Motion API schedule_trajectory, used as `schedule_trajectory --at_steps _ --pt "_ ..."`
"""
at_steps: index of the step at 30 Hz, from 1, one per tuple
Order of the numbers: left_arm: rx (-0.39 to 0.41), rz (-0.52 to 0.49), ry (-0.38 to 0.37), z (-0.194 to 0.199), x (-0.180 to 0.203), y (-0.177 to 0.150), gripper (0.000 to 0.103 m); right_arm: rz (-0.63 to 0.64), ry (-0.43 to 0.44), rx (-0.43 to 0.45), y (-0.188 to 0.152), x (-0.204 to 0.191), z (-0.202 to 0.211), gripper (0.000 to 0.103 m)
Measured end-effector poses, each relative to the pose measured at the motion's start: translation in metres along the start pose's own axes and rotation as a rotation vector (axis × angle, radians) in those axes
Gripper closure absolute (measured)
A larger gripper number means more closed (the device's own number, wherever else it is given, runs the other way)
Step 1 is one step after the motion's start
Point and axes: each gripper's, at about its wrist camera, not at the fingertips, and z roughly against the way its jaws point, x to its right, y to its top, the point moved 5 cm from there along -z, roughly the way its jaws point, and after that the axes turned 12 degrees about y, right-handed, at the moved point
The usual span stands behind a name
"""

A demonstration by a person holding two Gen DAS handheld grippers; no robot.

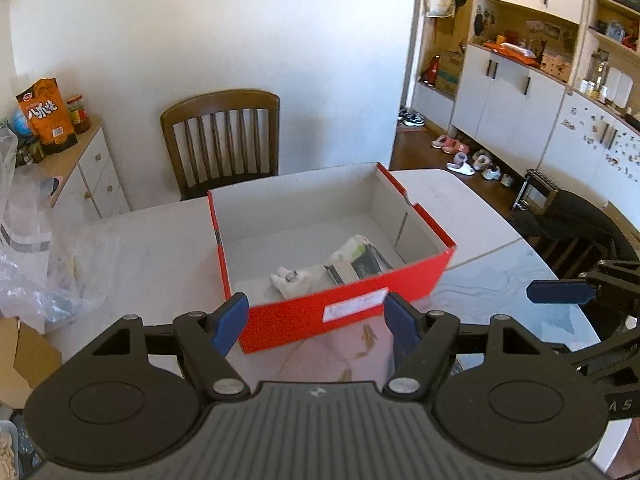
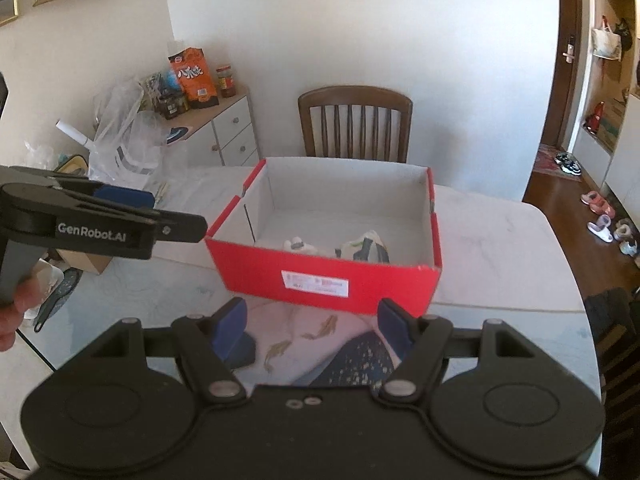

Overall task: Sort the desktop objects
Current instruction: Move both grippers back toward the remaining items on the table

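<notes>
Hovering over the near edge of the table [image 1: 500, 216], both grippers point down at a cloth [image 2: 320, 344] printed with small fish and a dark blue patch. The left gripper [image 1: 314, 322] has its blue fingers spread with nothing between them; the right gripper [image 2: 312, 322] is likewise spread and empty. Only the right view shows the hand [image 2: 16, 308] on the left tool's handle and the lettering "GenRobot.AI" along its side; the left view catches just a blue finger of the other tool at its right edge.

Just beyond the cloth, towards the middle of the table, stands a red box [image 1: 340, 304], lidless, with a white label [image 2: 314, 282] on its near wall, the print too small to read. Inside, against the near wall, lie a small white item [image 1: 290, 280] and a white and green packet [image 1: 358, 260].

Past the far edge stands a wooden chair [image 2: 356, 124]. On a cabinet [image 2: 228, 128] to the left are an orange snack bag [image 2: 196, 78] with Chinese characters and a red-lidded jar [image 2: 226, 80]. The left view alone shows white cupboards and shoes [image 1: 468, 158] on the floor to the right.
</notes>
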Motion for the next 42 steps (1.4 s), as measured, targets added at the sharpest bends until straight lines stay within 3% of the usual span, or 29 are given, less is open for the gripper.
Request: schedule_trajectory --at_steps 15,23,35,37,42 --pt "0.011 -0.028 -0.03 0.027 -0.01 -0.077 0.029 -0.035 -0.112 0.029 -0.074 -0.015 0.033 0.031" --pt "-0.037 -0.015 -0.022 0.022 -0.011 -0.121 0.029 -0.058 -0.166 0.005 -0.123 -0.017 0.033 0.031" --pt "-0.173 -0.043 -0.024 -0.011 0.001 -0.175 0.029 -0.101 -0.126 -0.092 -0.2 -0.02 0.02 0.023" --pt "-0.192 -0.043 -0.011 -0.018 0.003 -0.18 0.022 -0.093 -0.131 -0.102 -0.208 -0.018 0.018 0.023" --pt "-0.234 -0.033 -0.009 -0.032 0.009 -0.189 0.018 -0.089 -0.126 -0.136 -0.225 -0.011 0.014 0.021"
